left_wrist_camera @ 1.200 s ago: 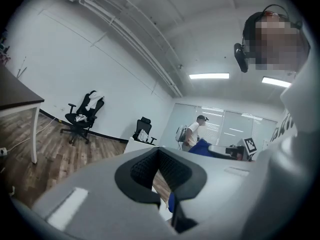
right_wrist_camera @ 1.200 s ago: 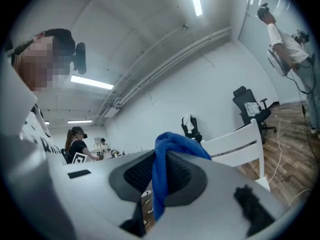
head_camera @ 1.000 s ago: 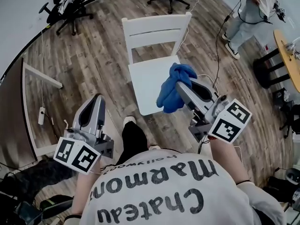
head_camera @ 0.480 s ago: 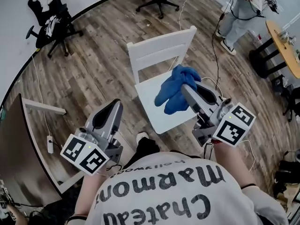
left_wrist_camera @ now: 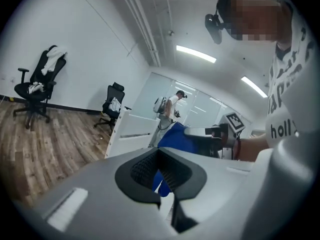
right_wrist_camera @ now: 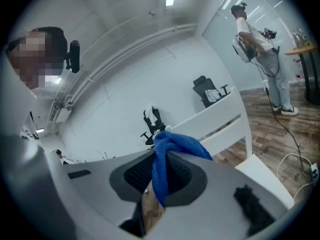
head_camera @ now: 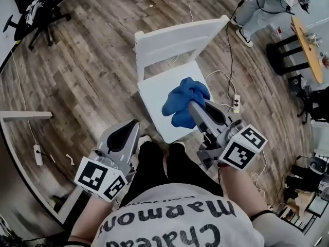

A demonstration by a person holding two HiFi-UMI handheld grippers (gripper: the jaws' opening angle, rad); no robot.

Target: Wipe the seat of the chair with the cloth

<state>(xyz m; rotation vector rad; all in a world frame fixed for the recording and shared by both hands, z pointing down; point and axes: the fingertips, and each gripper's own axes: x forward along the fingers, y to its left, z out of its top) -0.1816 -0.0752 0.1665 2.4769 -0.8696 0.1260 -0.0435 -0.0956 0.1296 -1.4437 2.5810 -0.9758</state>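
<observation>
Cloth (head_camera: 184,103), blue and bunched, is pinched by one fold between the jaws of the right gripper (head_camera: 194,108), so most of its bulk hangs free ahead of the jaws as a wiping pad. It sits over the near right part of the white chair seat (head_camera: 157,94); contact with the seat cannot be confirmed. Left gripper (head_camera: 128,130), jaws pressed together on nothing, hangs beside the person's legs (head_camera: 154,163), probably to stay out of the wiping path.
</observation>
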